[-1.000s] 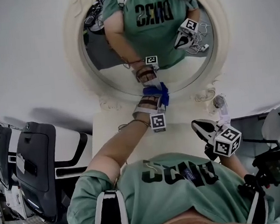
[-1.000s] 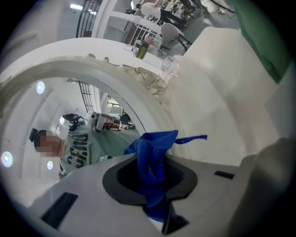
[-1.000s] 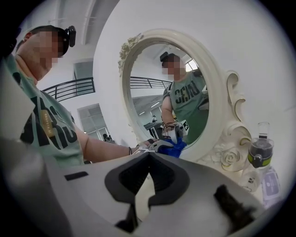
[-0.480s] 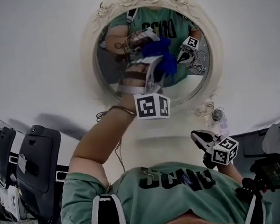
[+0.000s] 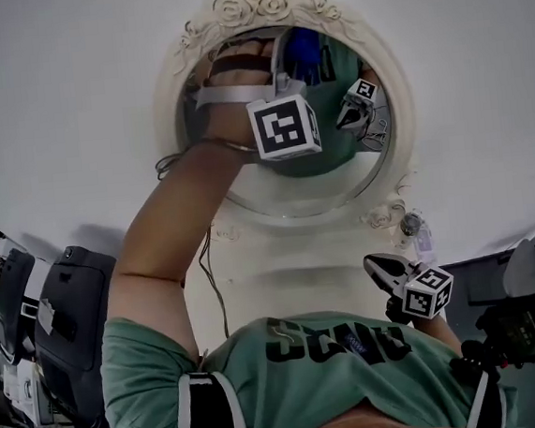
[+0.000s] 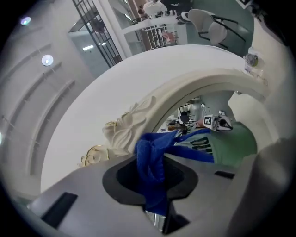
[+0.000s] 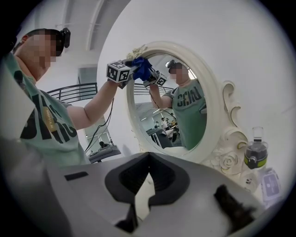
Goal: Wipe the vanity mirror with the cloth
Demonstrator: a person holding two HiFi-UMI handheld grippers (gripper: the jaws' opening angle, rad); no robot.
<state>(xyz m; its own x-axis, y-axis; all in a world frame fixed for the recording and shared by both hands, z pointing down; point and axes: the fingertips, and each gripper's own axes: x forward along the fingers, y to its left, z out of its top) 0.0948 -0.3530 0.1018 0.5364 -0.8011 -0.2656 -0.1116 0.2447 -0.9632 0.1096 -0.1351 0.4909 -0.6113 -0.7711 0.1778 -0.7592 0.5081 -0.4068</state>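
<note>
The oval vanity mirror [image 5: 338, 169] in its ornate cream frame [image 5: 257, 7] stands against a white wall. My left gripper [image 5: 293, 65] is raised to the top of the glass, shut on a bunched blue cloth [image 5: 305, 52] that presses on the mirror just under the frame's crest. In the left gripper view the cloth [image 6: 155, 171] hangs between the jaws of the left gripper [image 6: 155, 183], beside the carved frame [image 6: 125, 129]. The right gripper view shows the cloth [image 7: 141, 68] at the mirror's [image 7: 180, 102] upper left. My right gripper [image 5: 378, 264] hangs low at the right, away from the mirror, shut and empty [image 7: 148, 159].
A small bottle [image 7: 255, 155] with a dark cap stands at the mirror's base on the right [image 5: 410, 223]. The white vanity top [image 5: 283, 273] runs below the frame. Black chairs [image 5: 71, 321] stand at the left, and dark camera gear [image 5: 519, 330] sits low right.
My left gripper has carried the cloth from the mirror's lower rim up across the glass to its top. The right gripper has stayed about where it was.
</note>
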